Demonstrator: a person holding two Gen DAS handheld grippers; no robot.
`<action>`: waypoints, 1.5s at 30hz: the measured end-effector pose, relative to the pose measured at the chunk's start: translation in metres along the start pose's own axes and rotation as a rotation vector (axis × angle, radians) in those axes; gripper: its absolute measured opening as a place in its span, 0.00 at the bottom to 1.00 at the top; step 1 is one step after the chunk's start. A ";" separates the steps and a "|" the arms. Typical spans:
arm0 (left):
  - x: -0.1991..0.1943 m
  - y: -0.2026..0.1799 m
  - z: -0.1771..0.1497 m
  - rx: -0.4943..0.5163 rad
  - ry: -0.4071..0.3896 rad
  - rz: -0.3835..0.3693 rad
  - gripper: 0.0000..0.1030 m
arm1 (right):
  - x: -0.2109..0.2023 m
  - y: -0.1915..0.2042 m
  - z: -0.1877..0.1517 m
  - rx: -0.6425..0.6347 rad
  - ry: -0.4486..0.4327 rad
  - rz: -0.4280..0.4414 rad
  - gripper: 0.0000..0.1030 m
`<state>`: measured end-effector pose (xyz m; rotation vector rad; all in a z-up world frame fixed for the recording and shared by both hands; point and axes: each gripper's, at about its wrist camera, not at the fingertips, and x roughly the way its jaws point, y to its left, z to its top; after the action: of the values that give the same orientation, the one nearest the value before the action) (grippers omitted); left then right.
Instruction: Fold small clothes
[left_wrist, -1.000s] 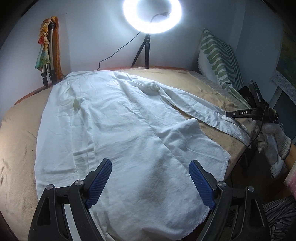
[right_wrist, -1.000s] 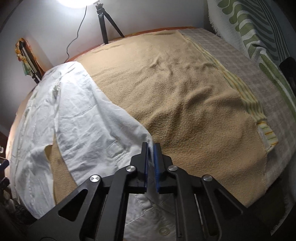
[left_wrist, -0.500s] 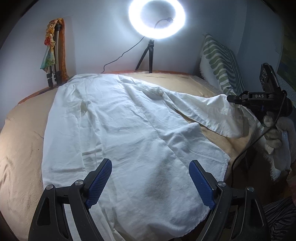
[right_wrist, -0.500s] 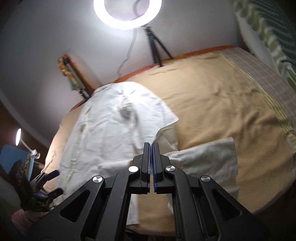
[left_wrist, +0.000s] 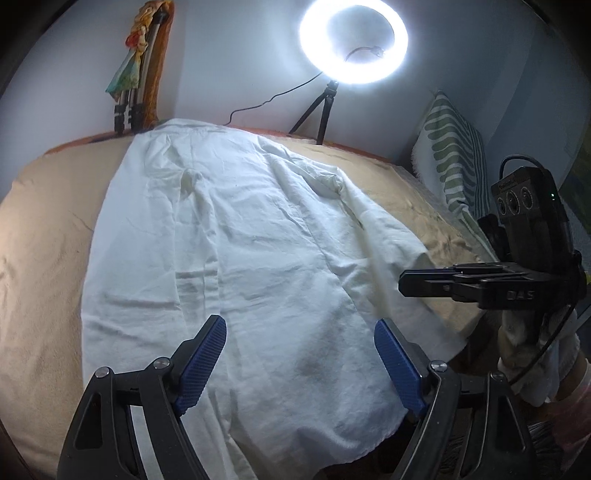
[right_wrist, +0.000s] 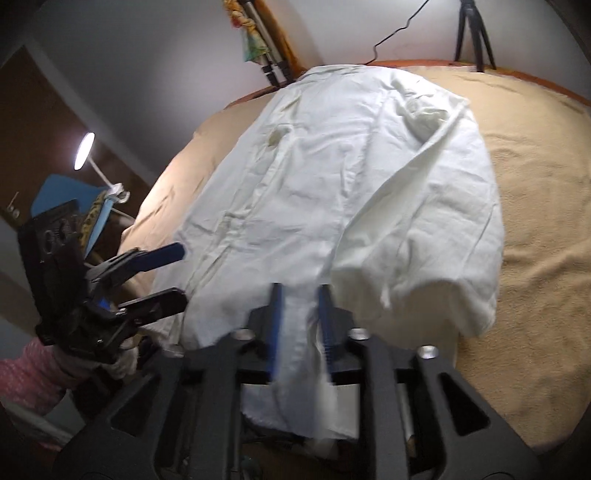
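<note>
A white shirt (left_wrist: 236, 258) lies spread on the beige blanket (left_wrist: 40, 266), collar toward the far wall. My left gripper (left_wrist: 299, 328) hovers over the shirt's near hem with its jaws wide and closing slightly, nothing pressed between them. My right gripper (right_wrist: 301, 295) stands over the shirt's near right part. Its jaws are opening, and a strip of the sleeve (right_wrist: 295, 332) hangs loose between the blue pads. The sleeve (right_wrist: 443, 229) lies folded across the shirt's body. In the left wrist view the right gripper (left_wrist: 406, 284) shows at the right edge, and the right wrist view shows the left gripper (right_wrist: 179, 273) at left.
A ring light (left_wrist: 352, 40) on a tripod stands at the back wall. A green striped pillow (left_wrist: 454, 162) leans at the right. Folded tripods with cloth (left_wrist: 136, 74) lean in the far left corner. A desk lamp (right_wrist: 83, 151) glows left of the bed. A gloved hand (left_wrist: 524, 332) holds the right gripper.
The right gripper carried the sleeve from the bed's right side over onto the shirt's body, and its shut jaws have parted. The left gripper has rolled a little, staying over the hem.
</note>
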<state>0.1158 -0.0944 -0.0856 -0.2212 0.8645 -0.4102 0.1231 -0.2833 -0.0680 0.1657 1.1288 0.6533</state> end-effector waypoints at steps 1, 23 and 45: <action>0.001 -0.002 -0.001 -0.007 0.003 -0.016 0.81 | -0.008 0.000 0.001 -0.005 -0.016 0.017 0.45; 0.103 -0.042 0.001 -0.102 0.155 -0.266 0.08 | 0.073 -0.193 0.189 0.281 -0.005 -0.368 0.46; 0.076 -0.022 -0.021 -0.156 0.092 -0.314 0.00 | 0.135 -0.057 0.238 -0.154 -0.002 -0.414 0.03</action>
<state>0.1374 -0.1476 -0.1438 -0.4886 0.9563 -0.6504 0.3901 -0.2060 -0.0950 -0.1960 1.0650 0.3667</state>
